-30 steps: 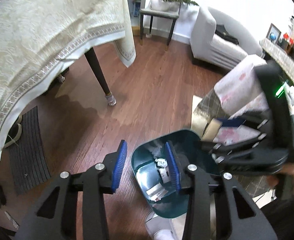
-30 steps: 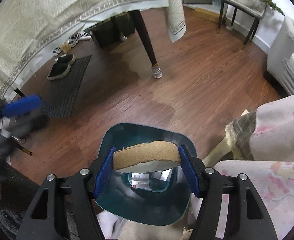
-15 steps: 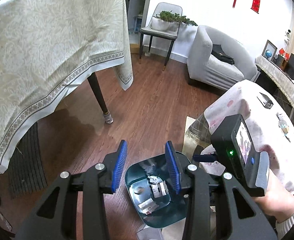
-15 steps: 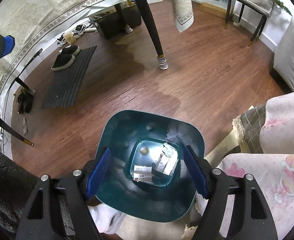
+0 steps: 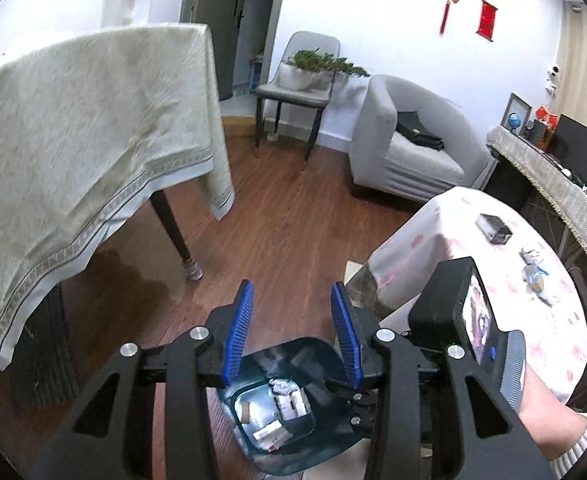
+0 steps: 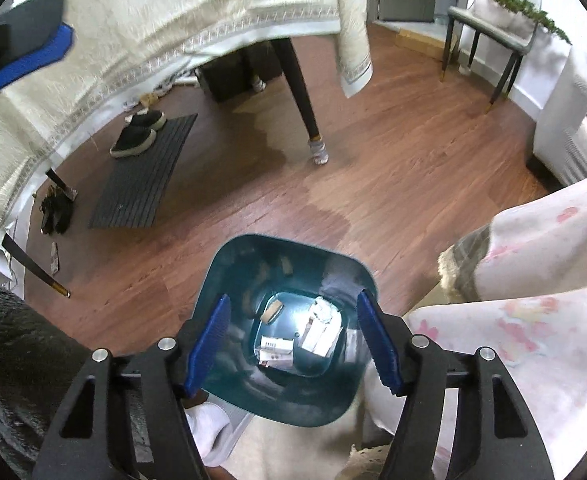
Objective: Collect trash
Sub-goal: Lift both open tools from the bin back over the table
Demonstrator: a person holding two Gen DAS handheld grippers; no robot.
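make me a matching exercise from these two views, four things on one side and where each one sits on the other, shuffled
Things
1. black shoes
2. potted plant
3. cardboard piece
4. black bag

Places
A. on the grey armchair
B. at the bottom of the teal bin
C. on the dark floor mat
D. on the grey chair by the wall

Pairs: 1-C, 2-D, 3-B, 4-A
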